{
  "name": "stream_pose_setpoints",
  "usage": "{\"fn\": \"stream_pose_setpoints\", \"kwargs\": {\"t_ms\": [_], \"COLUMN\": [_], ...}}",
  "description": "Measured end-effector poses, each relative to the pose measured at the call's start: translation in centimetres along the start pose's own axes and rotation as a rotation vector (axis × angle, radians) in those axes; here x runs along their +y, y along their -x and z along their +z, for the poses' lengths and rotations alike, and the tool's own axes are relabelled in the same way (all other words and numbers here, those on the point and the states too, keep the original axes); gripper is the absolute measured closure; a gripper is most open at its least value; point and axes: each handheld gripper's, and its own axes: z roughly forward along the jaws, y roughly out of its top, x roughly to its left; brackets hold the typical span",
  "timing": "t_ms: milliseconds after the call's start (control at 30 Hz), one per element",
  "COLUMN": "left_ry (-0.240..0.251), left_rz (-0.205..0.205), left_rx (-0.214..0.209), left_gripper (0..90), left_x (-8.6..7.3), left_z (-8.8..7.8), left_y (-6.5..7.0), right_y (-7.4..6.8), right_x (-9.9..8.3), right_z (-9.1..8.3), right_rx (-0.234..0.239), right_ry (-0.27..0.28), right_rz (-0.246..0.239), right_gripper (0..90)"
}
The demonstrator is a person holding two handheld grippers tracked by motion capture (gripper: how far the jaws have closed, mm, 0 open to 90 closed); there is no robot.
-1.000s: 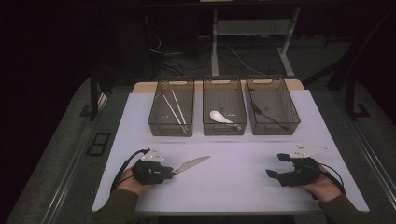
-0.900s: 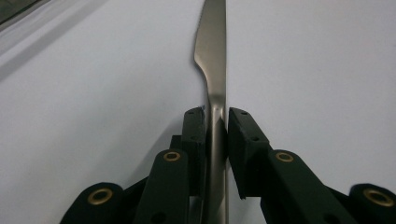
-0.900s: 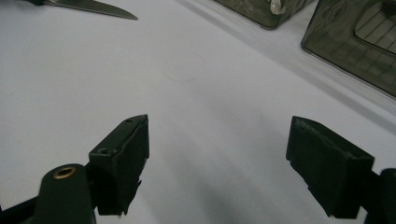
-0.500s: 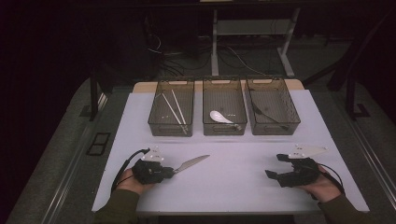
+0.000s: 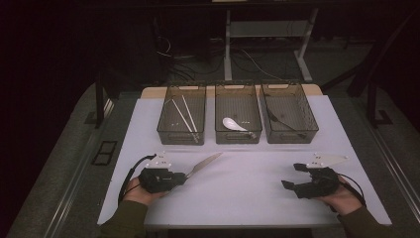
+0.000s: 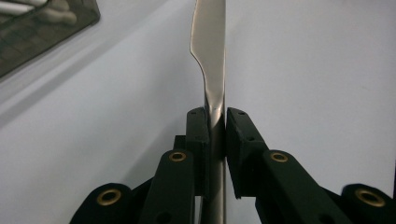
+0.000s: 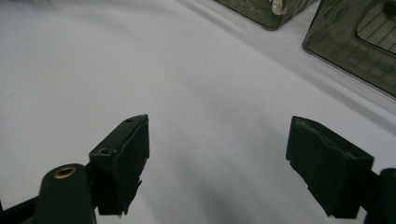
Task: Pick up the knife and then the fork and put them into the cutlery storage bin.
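Observation:
A silver table knife (image 5: 204, 163) juts from my left gripper (image 5: 182, 177) over the white mat, blade toward the bins. In the left gripper view the two black pads press on the knife's handle (image 6: 215, 140), so the left gripper (image 6: 215, 123) is shut on it, and the blade (image 6: 210, 42) stands on edge ahead. My right gripper (image 5: 292, 176) rests at the near right of the mat. It stands open (image 7: 217, 158) with only bare mat between its fingers.
Three dark mesh bins stand in a row at the back of the white mat (image 5: 247, 193). The left bin (image 5: 163, 130) holds chopsticks (image 5: 187, 118), the middle bin (image 5: 237, 138) a white spoon (image 5: 233, 124), and the right bin (image 5: 293, 138) a dark utensil (image 5: 285, 125).
The knife's tip has lifted slightly toward the bins in my left gripper. The right gripper has kept still.

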Motion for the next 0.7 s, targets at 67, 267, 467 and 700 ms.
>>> {"fn": "stream_pose_setpoints", "kwargs": {"t_ms": [67,267,467,700], "left_ry": [0.011,0.059,0.093,0.147], "left_rz": [0.014,0.048,0.074,0.092], "left_rx": [0.001,-0.009,-0.031,-0.049], "left_gripper": [79.2,79.2,79.2,79.3], "left_x": [0.3,1.5,2.9,4.6], "left_z": [-0.1,-0.2,0.3,0.6], "left_y": [0.3,1.2,1.9,2.5], "right_y": [0.0,0.0,0.0,0.0], "right_x": [0.0,0.1,0.1,0.5], "right_z": [0.0,-0.1,-0.1,-0.3], "right_rx": [-0.001,0.002,0.003,0.039], "right_ry": [0.001,0.007,0.012,0.046], "right_rz": [-0.001,0.004,0.004,0.015], "right_gripper": [21.3,21.4,21.3,20.0]}}
